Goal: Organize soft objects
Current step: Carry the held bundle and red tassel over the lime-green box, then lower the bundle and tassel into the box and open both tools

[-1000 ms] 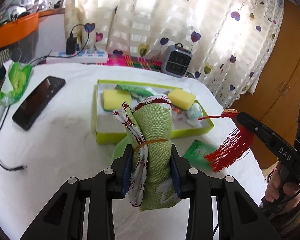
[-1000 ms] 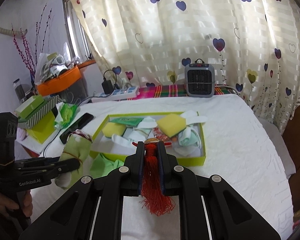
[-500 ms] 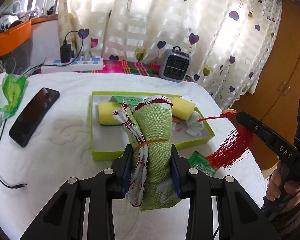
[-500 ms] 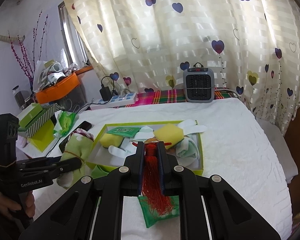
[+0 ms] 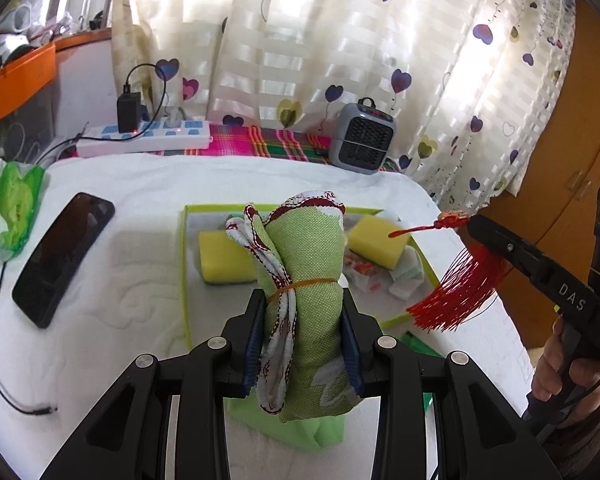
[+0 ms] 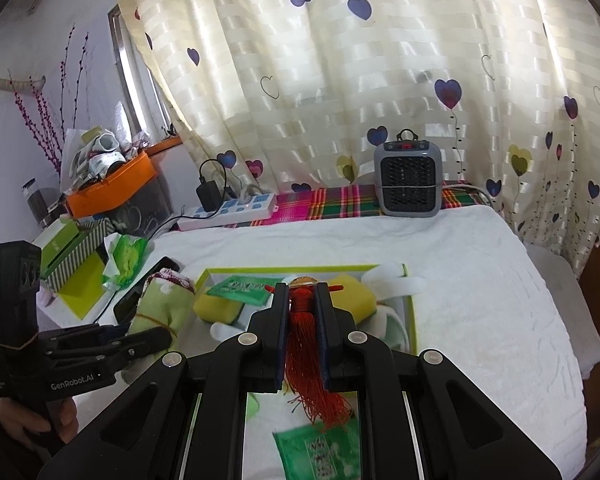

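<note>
Jaws of the left gripper [image 5: 303, 344] clamp a rolled green cloth bundle bound with a rubber band [image 5: 306, 280]; the right gripper [image 6: 302, 320] pinches a red thread tassel [image 6: 312, 380], both above the lime-green tray [image 5: 182, 264] of sponges. Risk: tassel threads snag when released, judged from their loose hang.

The left gripper [image 5: 304, 332] is clamped on a green cloth bundle [image 5: 308, 280]; the right gripper [image 6: 302, 320] is pinched on a red tassel [image 6: 308, 364].
</note>
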